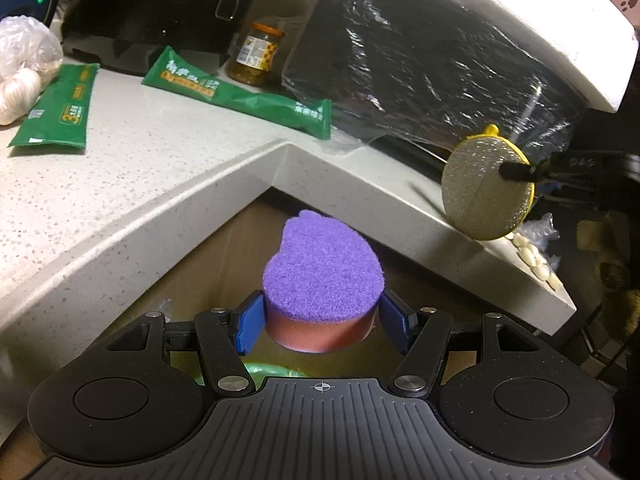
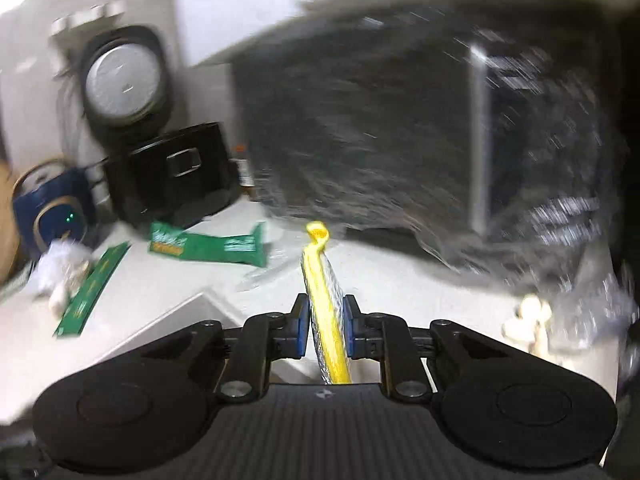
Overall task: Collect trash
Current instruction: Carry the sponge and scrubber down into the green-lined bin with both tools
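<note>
The left gripper (image 1: 320,326) pinches a purple-topped pink sponge (image 1: 323,276) between its blue fingers (image 1: 250,328) over a brown cardboard box (image 1: 224,248) below the speckled white counter (image 1: 120,168). The right gripper (image 2: 324,326) clamps a round yellow-backed silver scouring pad (image 2: 326,312) above the counter. Both appear mid-carry; releasing into the box likely follows, with green wrappers (image 1: 240,94) remaining.
</note>
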Demonstrator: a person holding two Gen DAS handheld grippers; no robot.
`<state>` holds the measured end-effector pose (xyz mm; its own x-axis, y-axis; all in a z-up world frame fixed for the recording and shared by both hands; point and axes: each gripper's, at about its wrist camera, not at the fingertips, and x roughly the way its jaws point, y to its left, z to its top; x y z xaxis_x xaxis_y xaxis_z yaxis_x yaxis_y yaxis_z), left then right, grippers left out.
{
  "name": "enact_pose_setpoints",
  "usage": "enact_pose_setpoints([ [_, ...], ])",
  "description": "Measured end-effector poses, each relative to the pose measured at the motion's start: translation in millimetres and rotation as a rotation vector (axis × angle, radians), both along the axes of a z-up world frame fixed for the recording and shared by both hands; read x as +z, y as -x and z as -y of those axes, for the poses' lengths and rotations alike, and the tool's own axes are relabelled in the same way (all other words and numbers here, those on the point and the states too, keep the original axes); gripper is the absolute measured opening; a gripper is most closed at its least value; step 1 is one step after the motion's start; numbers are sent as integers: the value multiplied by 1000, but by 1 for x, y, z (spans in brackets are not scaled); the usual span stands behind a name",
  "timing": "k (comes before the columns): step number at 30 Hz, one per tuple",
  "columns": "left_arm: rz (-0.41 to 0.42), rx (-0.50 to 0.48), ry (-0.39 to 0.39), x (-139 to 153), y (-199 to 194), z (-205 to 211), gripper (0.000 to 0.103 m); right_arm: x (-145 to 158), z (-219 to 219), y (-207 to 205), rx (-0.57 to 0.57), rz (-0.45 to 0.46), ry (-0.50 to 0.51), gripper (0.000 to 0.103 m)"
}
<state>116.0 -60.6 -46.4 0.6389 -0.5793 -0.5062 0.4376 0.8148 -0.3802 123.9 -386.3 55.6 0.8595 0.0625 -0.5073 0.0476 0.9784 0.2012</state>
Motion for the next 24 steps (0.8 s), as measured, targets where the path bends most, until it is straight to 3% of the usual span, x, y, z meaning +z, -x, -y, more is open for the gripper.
enact_pose_setpoints([
  [4,1,0,-11,0,1,1,68,-26,9,-13,-67,-64,8,21],
  [7,-3,-1,-29,0,0,2,68,-35,9,-15,-65,-57,-27,17],
  [12,-51,-26,-85,-19,-2,6,68,-28,-15,2,64,6,-52,14],
  [17,-289,-86,-144,-97,-10,18,68,-59,-44,18,212,-47,-87,14],
  [21,-531,-102,-188,-191,-19,33,68,-133,-61,24,266,-187,-82,14],
  [24,-713,-89,-164,-254,-33,44,68,-185,-59,20,227,-332,-73,14],
])
